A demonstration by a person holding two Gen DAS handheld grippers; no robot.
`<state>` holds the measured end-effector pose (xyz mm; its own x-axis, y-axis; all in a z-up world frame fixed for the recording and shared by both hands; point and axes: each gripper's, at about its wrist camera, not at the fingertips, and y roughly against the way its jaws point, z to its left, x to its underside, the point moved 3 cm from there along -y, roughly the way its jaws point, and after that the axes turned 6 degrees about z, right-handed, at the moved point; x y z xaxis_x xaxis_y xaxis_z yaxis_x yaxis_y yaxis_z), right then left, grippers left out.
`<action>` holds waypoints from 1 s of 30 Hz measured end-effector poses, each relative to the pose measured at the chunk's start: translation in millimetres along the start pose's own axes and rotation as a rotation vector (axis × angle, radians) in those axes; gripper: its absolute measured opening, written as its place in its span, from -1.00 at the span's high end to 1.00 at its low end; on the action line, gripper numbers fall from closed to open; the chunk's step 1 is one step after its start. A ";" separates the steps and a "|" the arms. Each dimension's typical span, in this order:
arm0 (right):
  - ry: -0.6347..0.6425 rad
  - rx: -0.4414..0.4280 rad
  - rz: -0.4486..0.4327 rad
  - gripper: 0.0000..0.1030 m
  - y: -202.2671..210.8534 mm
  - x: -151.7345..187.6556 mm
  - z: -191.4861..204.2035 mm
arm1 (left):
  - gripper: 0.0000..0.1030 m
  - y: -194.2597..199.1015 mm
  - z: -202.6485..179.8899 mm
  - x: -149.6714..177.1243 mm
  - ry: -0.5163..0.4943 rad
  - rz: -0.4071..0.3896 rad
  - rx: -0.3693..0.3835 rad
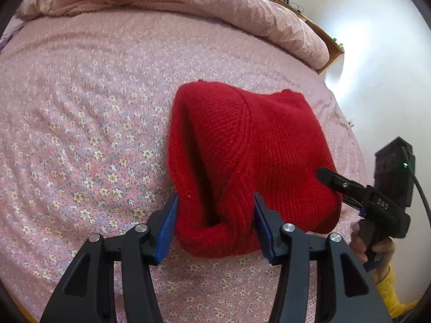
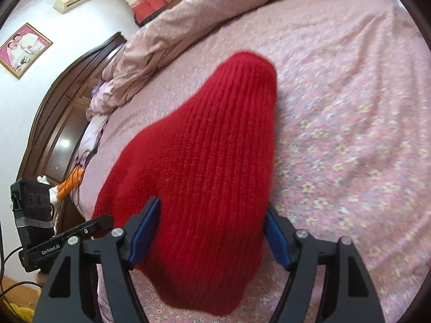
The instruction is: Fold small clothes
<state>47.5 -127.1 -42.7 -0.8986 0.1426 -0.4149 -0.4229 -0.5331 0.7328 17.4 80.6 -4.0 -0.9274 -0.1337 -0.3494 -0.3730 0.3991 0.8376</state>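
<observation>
A red knitted garment (image 1: 256,145) lies bunched on the pink floral bedsheet (image 1: 80,134). My left gripper (image 1: 215,223) is open, its blue pads on either side of the garment's rolled near edge. My right gripper (image 2: 212,231) is open too, with the red knit (image 2: 204,161) filling the gap between its blue pads and draping forward over the bed. In the left wrist view the right gripper (image 1: 339,185) shows at the right edge, its tip against the garment's right side. The left gripper (image 2: 80,231) shows at the lower left of the right wrist view.
A rolled pink duvet (image 1: 188,2) runs along the far side of the bed. A dark wooden headboard (image 2: 54,102) and a framed picture (image 2: 23,51) stand at the left. The bedsheet (image 2: 350,107) stretches flat to the right. A white wall (image 1: 377,67) lies past the bed's edge.
</observation>
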 end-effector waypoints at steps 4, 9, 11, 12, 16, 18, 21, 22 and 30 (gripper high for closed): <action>0.045 0.081 -0.095 -0.25 25.1 0.1 6.8 | 0.12 2.6 -7.3 -4.8 -0.007 -0.022 0.007; 0.062 0.118 -0.089 0.32 22.4 -10.5 8.3 | 0.29 -4.0 -13.5 -4.1 -0.040 -0.023 -0.048; 0.086 0.115 -0.084 0.35 14.3 -14.3 11.2 | 0.33 -8.6 -11.9 -1.1 -0.037 -0.008 -0.069; 0.096 0.106 -0.081 0.35 10.8 -16.3 16.4 | 0.33 -12.2 -9.0 1.2 -0.033 0.002 -0.093; 0.216 0.136 -0.048 0.35 -10.3 -21.4 41.6 | 0.34 -23.8 3.0 9.4 -0.018 0.031 -0.144; 0.279 0.183 -0.047 0.34 -21.0 -21.8 48.0 | 0.34 -27.5 9.0 10.4 0.005 0.037 -0.136; 0.270 0.179 -0.053 0.34 -17.9 -21.3 47.7 | 0.34 -25.2 8.0 9.9 -0.001 0.031 -0.138; 0.265 0.179 -0.056 0.33 -16.0 -20.0 47.0 | 0.34 -24.8 6.7 10.0 -0.003 0.029 -0.141; 0.204 0.186 -0.088 0.06 8.6 -7.9 47.1 | 0.34 -12.9 -5.3 13.8 -0.001 0.016 -0.170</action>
<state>45.4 -93.5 -7.8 -0.8232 0.0005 -0.5678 -0.5296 -0.3613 0.7675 9.2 68.7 -17.4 -0.9333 -0.1273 -0.3358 -0.3576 0.2421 0.9020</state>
